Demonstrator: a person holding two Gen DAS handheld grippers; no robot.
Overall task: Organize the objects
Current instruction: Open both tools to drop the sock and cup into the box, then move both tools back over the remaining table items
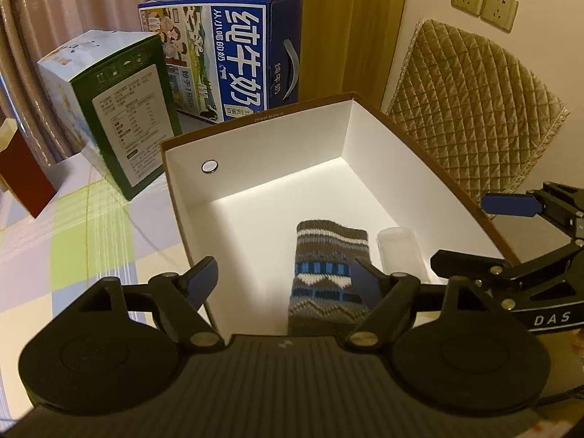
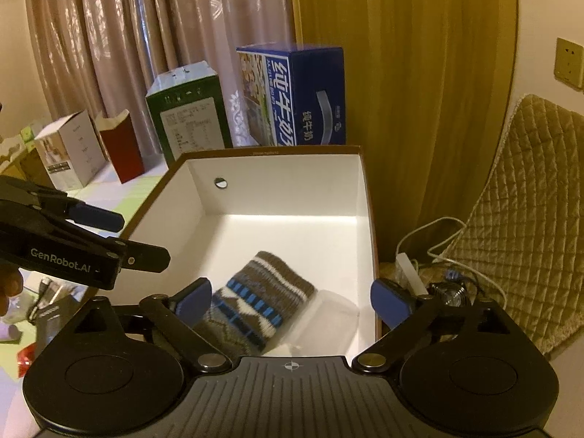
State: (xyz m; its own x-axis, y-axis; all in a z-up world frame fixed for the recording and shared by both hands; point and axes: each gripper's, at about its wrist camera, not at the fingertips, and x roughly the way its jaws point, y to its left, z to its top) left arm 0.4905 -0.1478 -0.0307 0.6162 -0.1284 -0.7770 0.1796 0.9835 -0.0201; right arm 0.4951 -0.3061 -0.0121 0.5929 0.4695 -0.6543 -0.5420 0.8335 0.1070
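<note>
An open box (image 1: pixel 273 146) (image 2: pixel 284 182), brown outside and white inside, stands on the checked cloth. On its floor near the front lies a knitted brown sock (image 1: pixel 325 266) (image 2: pixel 255 292) with blue and white bands. A clear plastic piece (image 1: pixel 399 252) (image 2: pixel 332 314) lies against the sock's right side. My left gripper (image 1: pixel 284 272) (image 2: pixel 124 237) hangs above the box's left front, open, with nothing between its fingers. My right gripper (image 2: pixel 292 295) (image 1: pixel 485 233) hovers over the box's right front edge, wide open and empty.
Behind the box stand a blue milk carton (image 1: pixel 248 54) and a green carton (image 1: pixel 124 109), with a red box (image 2: pixel 122 149) and a white box (image 2: pixel 69 149) further left. A quilted cushion (image 1: pixel 474 109) leans at the right, with cables (image 2: pixel 438 252) below it.
</note>
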